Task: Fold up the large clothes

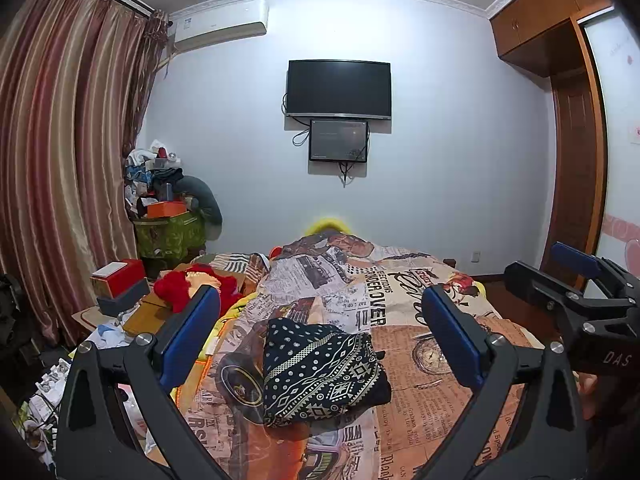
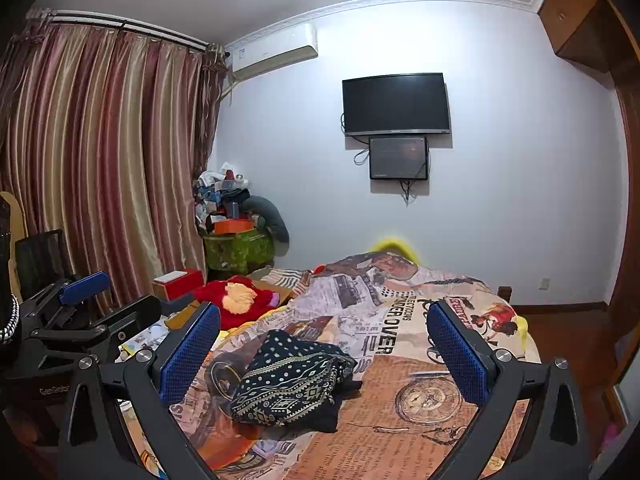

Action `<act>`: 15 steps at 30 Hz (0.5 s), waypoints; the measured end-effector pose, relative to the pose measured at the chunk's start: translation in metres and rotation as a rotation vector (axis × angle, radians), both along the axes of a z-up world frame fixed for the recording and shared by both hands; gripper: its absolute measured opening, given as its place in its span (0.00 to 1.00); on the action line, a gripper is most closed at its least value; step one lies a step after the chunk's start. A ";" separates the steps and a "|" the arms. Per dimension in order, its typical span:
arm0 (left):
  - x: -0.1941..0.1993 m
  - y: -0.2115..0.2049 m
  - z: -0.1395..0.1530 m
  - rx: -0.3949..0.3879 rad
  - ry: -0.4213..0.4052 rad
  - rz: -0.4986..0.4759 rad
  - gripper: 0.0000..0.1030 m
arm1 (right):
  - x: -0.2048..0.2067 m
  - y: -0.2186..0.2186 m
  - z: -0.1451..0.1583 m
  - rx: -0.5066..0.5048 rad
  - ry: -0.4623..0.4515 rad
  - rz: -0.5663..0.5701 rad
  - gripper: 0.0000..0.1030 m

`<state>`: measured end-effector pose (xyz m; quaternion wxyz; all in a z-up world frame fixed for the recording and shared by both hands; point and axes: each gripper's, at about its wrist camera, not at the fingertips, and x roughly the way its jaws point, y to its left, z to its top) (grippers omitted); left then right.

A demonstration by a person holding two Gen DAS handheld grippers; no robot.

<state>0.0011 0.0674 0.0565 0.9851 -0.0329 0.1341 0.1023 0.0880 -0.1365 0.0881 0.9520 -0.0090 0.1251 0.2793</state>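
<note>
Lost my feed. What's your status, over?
Left gripper and right gripper open, empty. Patterned dark garment bundled on bedspread. Nothing blocking it.

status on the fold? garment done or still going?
Done, by the look of it: the dark patterned garment lies on the bed cover as a compact bundle, though slightly rumpled. In hand: nothing; the left gripper and right gripper are both open above it. Left: maybe tidying edges; no other laid-out garment visible.
</note>
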 end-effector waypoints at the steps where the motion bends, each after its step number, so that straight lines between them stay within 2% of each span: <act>1: 0.000 0.000 0.000 0.000 0.000 -0.001 0.99 | -0.001 0.000 0.000 0.001 -0.001 -0.001 1.00; 15: 0.001 0.001 0.003 -0.041 -0.004 -0.011 0.99 | -0.006 0.004 0.002 0.006 -0.003 -0.005 1.00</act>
